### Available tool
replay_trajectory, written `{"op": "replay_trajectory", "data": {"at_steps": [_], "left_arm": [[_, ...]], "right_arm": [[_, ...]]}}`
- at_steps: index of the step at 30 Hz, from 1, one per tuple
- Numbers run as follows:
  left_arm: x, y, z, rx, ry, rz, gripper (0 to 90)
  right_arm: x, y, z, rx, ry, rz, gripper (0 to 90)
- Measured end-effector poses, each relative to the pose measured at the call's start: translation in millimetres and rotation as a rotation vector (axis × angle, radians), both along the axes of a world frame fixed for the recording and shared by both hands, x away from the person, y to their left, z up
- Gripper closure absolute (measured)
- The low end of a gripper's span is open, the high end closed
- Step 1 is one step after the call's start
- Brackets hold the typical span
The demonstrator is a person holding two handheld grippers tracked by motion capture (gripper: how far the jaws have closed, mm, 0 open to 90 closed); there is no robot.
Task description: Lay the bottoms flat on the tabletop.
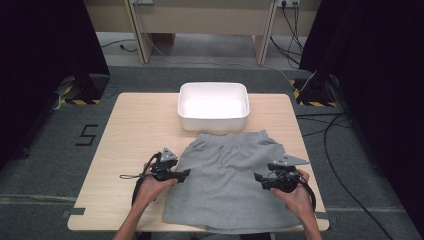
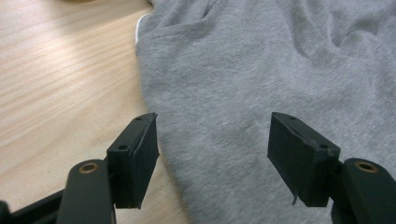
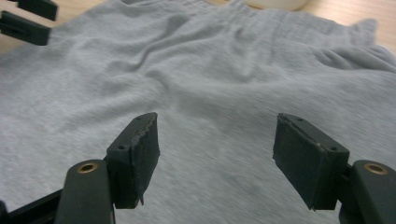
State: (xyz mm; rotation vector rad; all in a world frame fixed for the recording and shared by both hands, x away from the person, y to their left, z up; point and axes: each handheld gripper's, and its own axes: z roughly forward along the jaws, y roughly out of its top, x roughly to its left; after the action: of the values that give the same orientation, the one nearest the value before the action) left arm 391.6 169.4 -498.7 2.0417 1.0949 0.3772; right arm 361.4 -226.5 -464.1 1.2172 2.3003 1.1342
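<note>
— So, where do we stand with the jaws?

— We have both sets wide apart and holding nothing. In the left gripper view our left gripper [image 2: 212, 156] hangs over the side edge of the grey shorts [image 2: 261, 79], one pad above bare wood, the other above cloth, neither pressing on it. In the right gripper view our right gripper [image 3: 215, 156] hovers over the middle of the fabric, again with only air between the pads.

— And the shorts themselves?

— They lie spread flat on the table [image 1: 135, 120], waistband toward the far side, almost touching the white tub [image 1: 213, 106], hems toward us at the near edge. From above, our left gripper [image 1: 187, 173] sits at the cloth's left edge and our right gripper [image 1: 256, 176] near its right edge, roughly level with each other.

— So how much is done?

— Little, we'd say. The garment looks laid out, with some soft wrinkles near the waistband, but no fold is in it and the tub holds nothing we can see.

— What's left, then?

— Likely everything that counts: taking hold of the edges, folding, and probably putting the bundle in the tub. That last part is our guess.
</note>
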Motion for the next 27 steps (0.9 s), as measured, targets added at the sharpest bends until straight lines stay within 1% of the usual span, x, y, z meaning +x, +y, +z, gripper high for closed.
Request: {"op": "replay_trajectory", "data": {"at_steps": [1, 3, 9, 13, 17, 22, 27], "left_arm": [[0.3, 0.7, 0.0, 0.001, -0.001, 0.001, 32.5], [0.2, 0.8, -0.3, -0.01, 0.01, 0.001, 32.5], [1.7, 4.0, -0.7, -0.011, 0.014, 0.012, 32.5], [5.2, 6.1, -2.8, -0.011, 0.021, 0.024, 32.5], [7.4, 6.5, -4.2, -0.018, 0.026, 0.028, 32.7], [13.1, 7.8, -5.4, -0.009, 0.031, 0.042, 32.8], [20.9, 4.4, -2.5, 0.006, 0.028, 0.047, 32.9]], "right_arm": [[-0.7, 3.0, 0.6, -0.003, -0.005, 0.009, 31.9], [-2.8, 9.5, 1.0, -0.001, -0.01, 0.024, 31.9], [-7.0, 27.4, 1.2, 0.0, -0.013, 0.071, 32.0], [-8.7, 38.7, -1.7, -0.004, -0.011, 0.097, 32.0], [-11.0, 49.7, -5.5, -0.009, 0.004, 0.126, 32.0], [-14.0, 63.1, -7.3, -0.006, 0.01, 0.155, 32.0], [-17.5, 79.6, -10.5, -0.013, 0.015, 0.184, 32.0]]}}
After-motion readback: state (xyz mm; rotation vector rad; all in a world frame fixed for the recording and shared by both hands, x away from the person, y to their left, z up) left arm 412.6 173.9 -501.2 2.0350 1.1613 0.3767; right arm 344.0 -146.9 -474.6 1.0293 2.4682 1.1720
